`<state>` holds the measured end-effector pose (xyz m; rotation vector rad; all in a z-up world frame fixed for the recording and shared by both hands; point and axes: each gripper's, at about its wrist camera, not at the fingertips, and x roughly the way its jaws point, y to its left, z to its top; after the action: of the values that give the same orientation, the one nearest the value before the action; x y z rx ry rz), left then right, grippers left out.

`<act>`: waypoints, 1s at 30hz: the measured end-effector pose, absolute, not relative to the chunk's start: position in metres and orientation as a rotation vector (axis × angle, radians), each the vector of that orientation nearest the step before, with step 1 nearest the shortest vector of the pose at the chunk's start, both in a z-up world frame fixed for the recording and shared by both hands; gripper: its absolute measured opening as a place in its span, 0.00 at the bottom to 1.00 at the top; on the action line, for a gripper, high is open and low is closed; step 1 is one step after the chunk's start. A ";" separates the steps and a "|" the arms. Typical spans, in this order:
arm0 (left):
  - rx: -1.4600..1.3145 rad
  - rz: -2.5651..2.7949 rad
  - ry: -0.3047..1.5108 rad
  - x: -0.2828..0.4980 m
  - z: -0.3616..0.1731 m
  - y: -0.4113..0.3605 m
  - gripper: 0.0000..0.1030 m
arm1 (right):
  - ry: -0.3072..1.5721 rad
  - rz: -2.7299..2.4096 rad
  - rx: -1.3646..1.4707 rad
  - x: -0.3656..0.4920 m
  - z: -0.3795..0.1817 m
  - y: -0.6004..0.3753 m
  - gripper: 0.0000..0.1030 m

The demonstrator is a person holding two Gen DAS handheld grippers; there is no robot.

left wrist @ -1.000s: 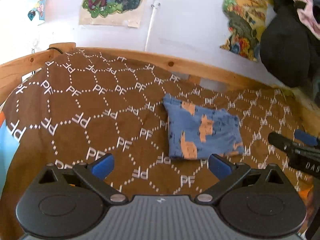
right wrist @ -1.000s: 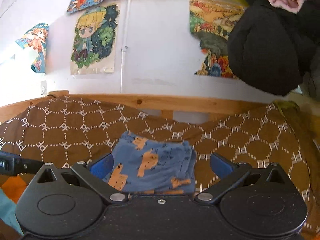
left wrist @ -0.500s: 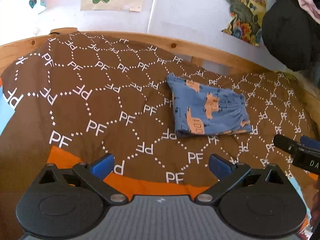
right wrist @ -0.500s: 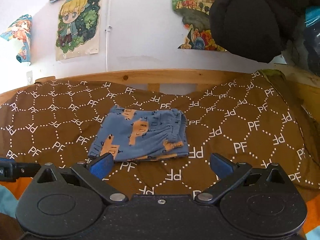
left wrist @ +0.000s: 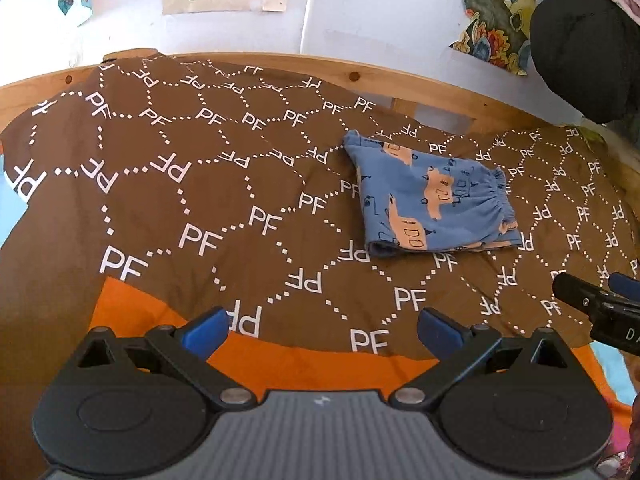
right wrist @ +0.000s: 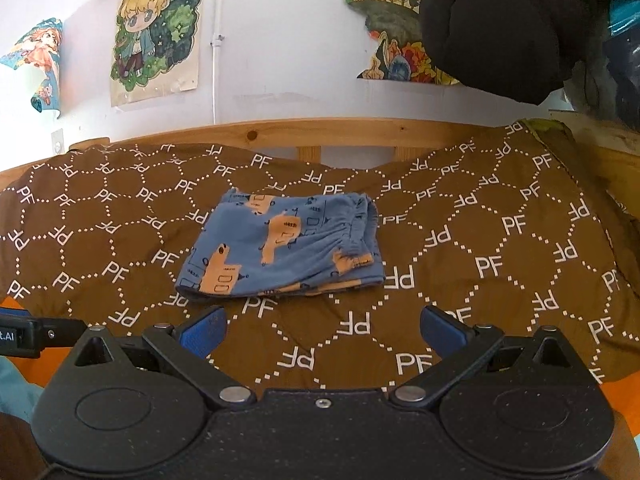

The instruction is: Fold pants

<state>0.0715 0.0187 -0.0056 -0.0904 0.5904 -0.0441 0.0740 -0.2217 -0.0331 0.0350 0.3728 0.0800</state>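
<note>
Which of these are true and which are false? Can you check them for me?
1. The pants lie folded on the brown blanket. True.
2. The right gripper is squeezing the pants. False: it is open and holds nothing.
3. The left gripper is open. True.
4. The pants are red with stars. False: they are blue with orange pictures.
5. Posters hang on the wall. True.

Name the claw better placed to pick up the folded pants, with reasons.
Right, probably. The pants lie straight ahead of the open right claw; from the open left claw they sit farther off, toward its right.
</note>
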 end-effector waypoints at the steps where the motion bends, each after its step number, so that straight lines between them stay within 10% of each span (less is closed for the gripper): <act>1: -0.080 -0.043 0.589 0.071 -0.007 0.018 1.00 | 0.373 0.079 0.037 0.074 -0.034 -0.223 0.99; 30: 0.068 -0.090 0.561 0.063 -0.015 0.003 1.00 | 0.415 0.059 0.022 0.065 -0.055 -0.227 0.99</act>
<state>0.0635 0.0029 -0.0145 0.0679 0.5605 -0.0905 0.0655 -0.2266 -0.0546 0.0220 0.4146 0.0592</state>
